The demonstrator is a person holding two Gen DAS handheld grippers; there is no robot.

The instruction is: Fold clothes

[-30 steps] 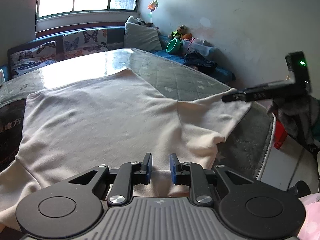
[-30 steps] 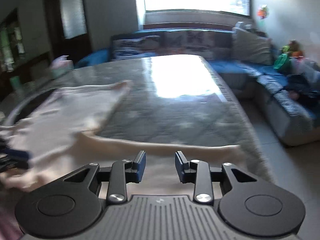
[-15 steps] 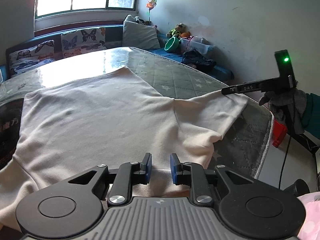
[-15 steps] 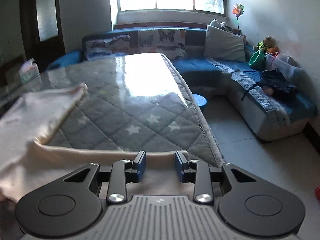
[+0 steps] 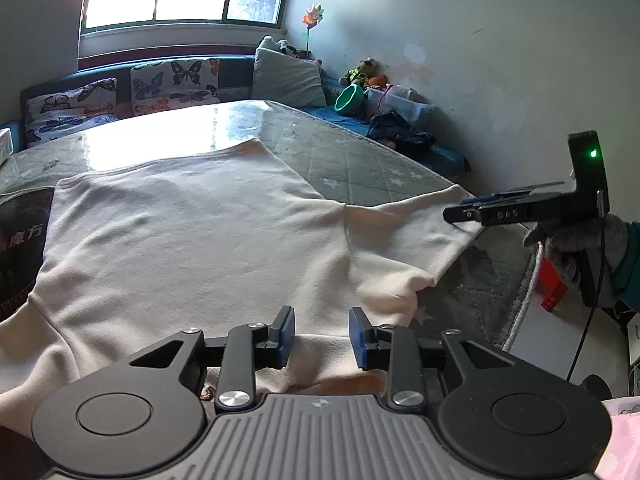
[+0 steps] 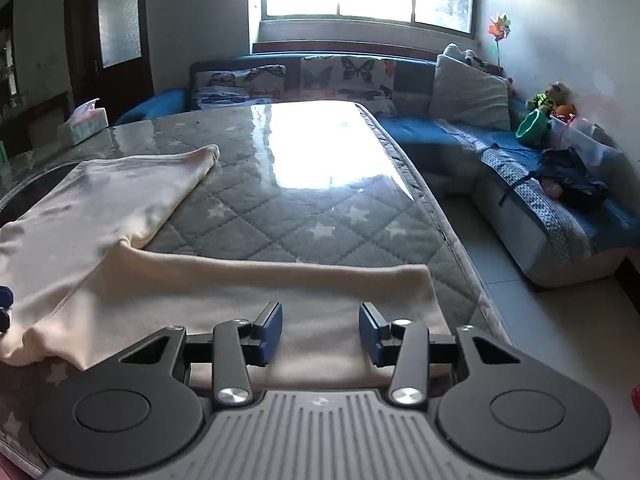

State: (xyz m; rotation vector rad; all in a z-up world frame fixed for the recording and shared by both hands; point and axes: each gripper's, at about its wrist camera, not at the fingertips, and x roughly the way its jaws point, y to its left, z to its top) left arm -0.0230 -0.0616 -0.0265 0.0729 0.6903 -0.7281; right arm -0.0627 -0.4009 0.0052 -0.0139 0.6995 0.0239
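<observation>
A cream long-sleeved shirt (image 5: pixel 200 232) lies spread flat on the grey quilted table (image 5: pixel 360 164). My left gripper (image 5: pixel 322 336) hovers at the shirt's near edge; its jaws are opening and the blue pads stand apart, with cloth lying under the gap. In the right wrist view one sleeve (image 6: pixel 280 292) stretches across the table (image 6: pixel 320 216) towards its right edge. My right gripper (image 6: pixel 320 334) sits over that sleeve, jaws opening, pads clear of the cloth. In the left wrist view the right gripper (image 5: pixel 460 210), held by a gloved hand (image 5: pixel 580 240), is at the sleeve's cuff.
A blue sofa with butterfly cushions (image 6: pixel 344 76) runs behind and to the right of the table. A tissue box (image 6: pixel 82 122) stands at the table's far left. A dark printed item (image 5: pixel 20 240) lies left of the shirt. A red object (image 5: pixel 554 288) sits on the floor.
Both grippers' jaws have widened. The right wrist view swung from the shirt's body round to the sleeve, which now lies flat. The left gripper stayed at the shirt's near edge.
</observation>
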